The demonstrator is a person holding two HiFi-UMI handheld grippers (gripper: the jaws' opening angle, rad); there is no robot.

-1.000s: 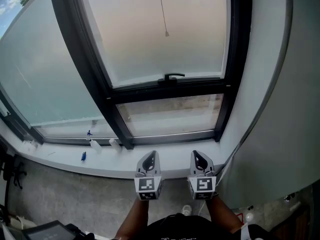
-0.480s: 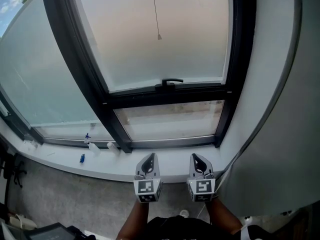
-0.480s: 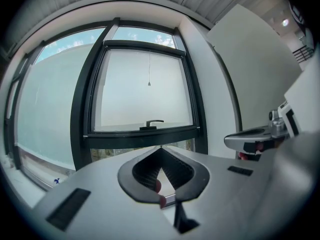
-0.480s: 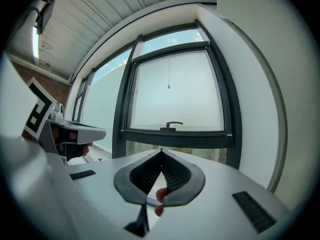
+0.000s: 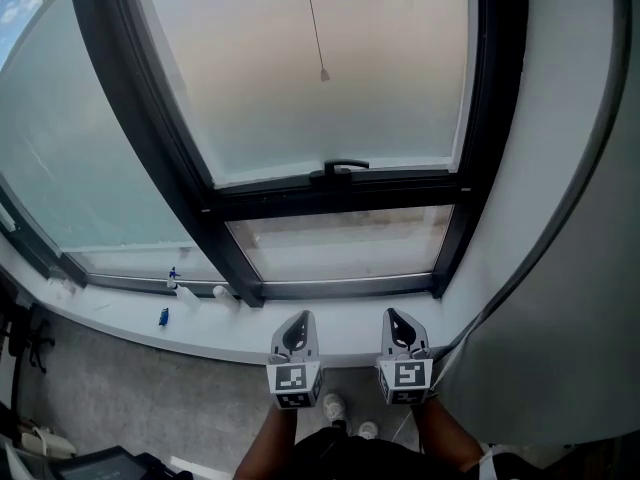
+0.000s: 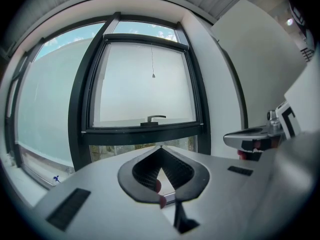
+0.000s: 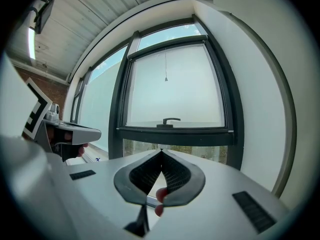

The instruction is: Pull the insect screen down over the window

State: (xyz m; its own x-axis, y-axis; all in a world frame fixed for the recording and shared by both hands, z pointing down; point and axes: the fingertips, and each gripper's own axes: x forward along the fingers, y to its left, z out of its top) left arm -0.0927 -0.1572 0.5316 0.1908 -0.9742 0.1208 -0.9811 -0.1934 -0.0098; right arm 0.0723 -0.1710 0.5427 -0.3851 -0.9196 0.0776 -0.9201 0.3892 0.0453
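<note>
Black-framed window (image 5: 330, 193), daylight behind; white sill (image 5: 230, 333); grey concrete floor (image 5: 150, 398); white wall (image 5: 535, 168) right.

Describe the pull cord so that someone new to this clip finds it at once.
Face the black-framed window; its upper pane is pale and frosted-looking. A thin cord hangs down the middle of that pane, ending in a small bob above the black handle. It alone dangles free; the handle sits fixed on the crossbar.

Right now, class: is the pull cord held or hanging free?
Hanging free. The cord dangles before the upper pane; the left gripper and right gripper are low by the sill, jaws shut, empty.
</note>
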